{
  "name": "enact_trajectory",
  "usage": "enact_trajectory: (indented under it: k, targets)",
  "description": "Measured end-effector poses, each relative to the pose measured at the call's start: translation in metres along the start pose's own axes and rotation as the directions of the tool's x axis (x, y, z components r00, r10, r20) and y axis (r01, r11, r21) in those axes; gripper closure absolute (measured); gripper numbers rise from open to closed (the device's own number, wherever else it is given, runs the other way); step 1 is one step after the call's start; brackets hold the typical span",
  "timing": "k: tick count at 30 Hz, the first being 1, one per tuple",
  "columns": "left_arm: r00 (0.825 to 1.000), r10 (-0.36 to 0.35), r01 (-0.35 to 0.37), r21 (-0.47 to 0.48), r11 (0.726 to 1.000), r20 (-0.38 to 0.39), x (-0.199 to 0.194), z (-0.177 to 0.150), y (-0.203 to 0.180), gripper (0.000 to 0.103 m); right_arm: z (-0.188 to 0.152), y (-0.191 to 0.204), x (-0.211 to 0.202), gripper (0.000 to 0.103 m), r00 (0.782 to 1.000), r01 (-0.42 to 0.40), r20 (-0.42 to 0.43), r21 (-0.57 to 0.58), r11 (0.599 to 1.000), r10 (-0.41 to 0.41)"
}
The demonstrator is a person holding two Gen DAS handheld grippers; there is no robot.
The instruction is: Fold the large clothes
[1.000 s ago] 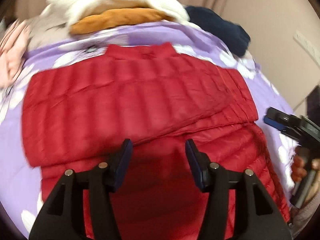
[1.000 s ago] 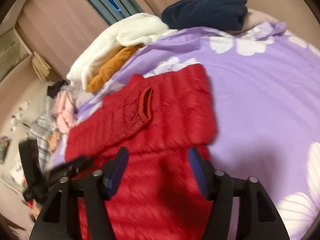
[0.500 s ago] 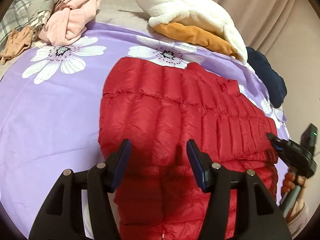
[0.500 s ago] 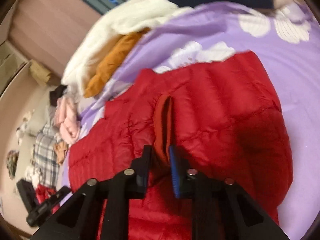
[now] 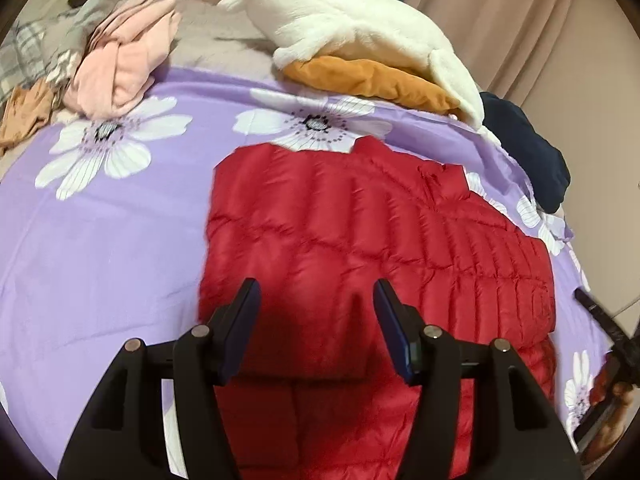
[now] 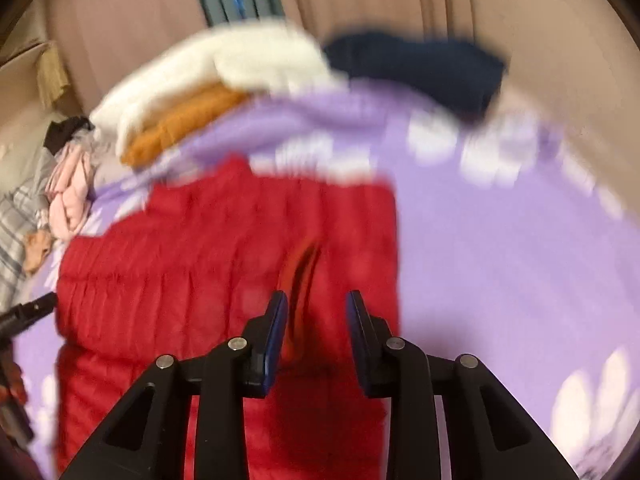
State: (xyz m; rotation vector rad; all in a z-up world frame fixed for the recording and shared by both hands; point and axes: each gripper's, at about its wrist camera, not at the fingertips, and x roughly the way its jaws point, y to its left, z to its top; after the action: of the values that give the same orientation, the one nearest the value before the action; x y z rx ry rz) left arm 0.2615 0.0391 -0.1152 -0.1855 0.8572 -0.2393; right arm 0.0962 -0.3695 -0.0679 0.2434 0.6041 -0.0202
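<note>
A red quilted down jacket point(image 5: 360, 232) lies flat on a purple flowered bedsheet point(image 5: 100, 240), its sleeves folded across the body. My left gripper point(image 5: 316, 300) is open and empty, hovering over the jacket's near left part. In the right wrist view the jacket point(image 6: 192, 264) fills the middle, blurred by motion. My right gripper point(image 6: 316, 308) is open, its fingers either side of a sleeve cuff point(image 6: 300, 276) without gripping it. The right gripper's tip also shows at the right edge of the left wrist view point(image 5: 600, 312).
At the head of the bed lie a white fleece point(image 5: 360, 28) over an orange garment point(image 5: 372, 80), a navy garment point(image 5: 528, 148), a pink garment point(image 5: 124, 68) and plaid cloth point(image 5: 20, 52). Beige curtains point(image 6: 400, 0) hang behind.
My right gripper was shut on the sleeve cuff half a second ago; it has opened and pulled back. My left gripper has swung left over the jacket and stayed open.
</note>
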Motion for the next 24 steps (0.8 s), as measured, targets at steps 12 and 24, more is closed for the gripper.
enact_trajectory:
  k: [12, 24]
  targets:
    - [0.982, 0.132, -0.11, 0.158, 0.981, -0.136, 0.066, -0.017, -0.013, 0.057, -0.024, 0.026, 0.086, 0.074, 0.972, -0.055, -0.235, -0.112, 0.992, 0.028]
    - [0.993, -0.052, 0.036, -0.14, 0.989, -0.106, -0.05, -0.074, 0.047, 0.032, -0.049, -0.035, -0.023, 0.049, 0.963, -0.177, -0.183, 0.113, 0.978, 0.196]
